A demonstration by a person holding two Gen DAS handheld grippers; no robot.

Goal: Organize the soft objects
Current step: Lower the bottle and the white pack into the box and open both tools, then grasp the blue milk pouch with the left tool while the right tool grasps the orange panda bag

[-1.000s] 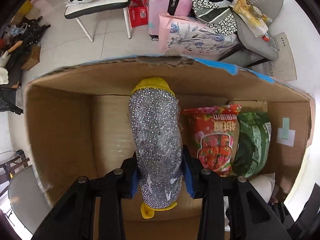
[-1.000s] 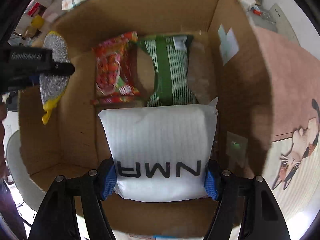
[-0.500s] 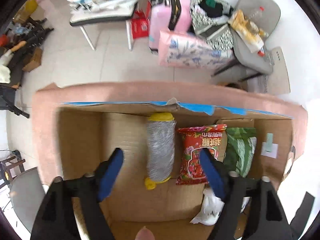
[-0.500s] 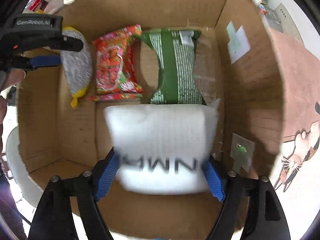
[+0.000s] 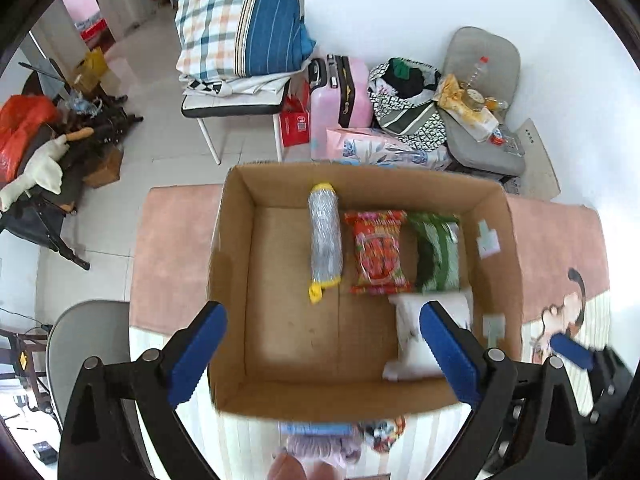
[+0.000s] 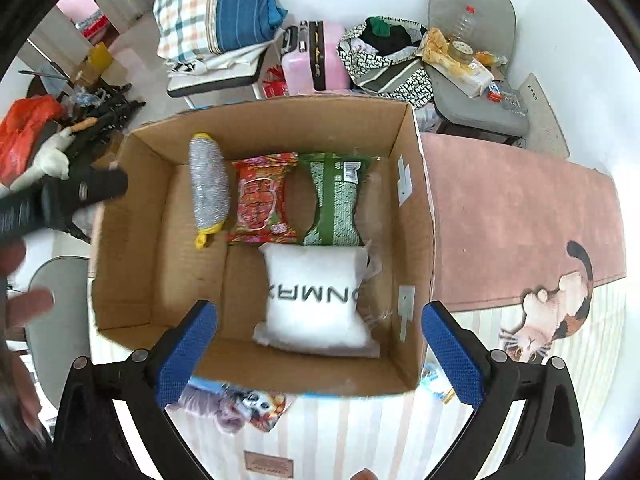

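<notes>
Opening both claws over the cardboard box (image 6: pixel 412 216): my left claw (image 5: pixel 320 344) and right claw (image 6: pixel 318 344) spread wide, gripping nothing; white pack (image 6: pixel 316 300) lies inside

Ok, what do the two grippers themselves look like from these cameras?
Both match: the left gripper and right gripper have black angular finger arms with silver round pivot bolts and blue textured pads. The left one's black body bears small white lettering, too blurred to read. No cables or sleeves show.
</notes>
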